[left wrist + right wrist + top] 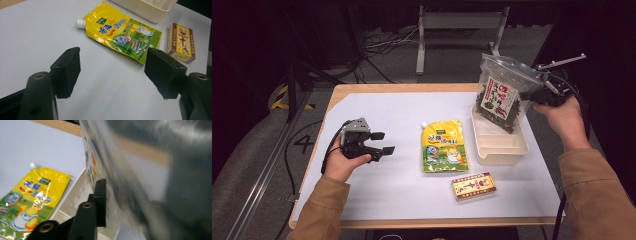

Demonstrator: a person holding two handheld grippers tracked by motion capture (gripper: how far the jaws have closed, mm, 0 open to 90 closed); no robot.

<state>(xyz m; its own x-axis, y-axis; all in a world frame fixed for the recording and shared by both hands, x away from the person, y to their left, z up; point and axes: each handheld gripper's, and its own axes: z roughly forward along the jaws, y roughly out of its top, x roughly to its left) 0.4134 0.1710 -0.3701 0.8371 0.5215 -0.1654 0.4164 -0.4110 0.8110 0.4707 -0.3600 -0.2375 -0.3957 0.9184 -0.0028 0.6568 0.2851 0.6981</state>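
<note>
Seaweed bag [500, 97], light and crinkly, hangs pinched at its side by right tongs [538, 93]; left tongs [382, 143] gape empty.

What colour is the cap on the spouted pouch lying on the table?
White, on the yellow pouch; its cap shows best in the left gripper view.
</note>
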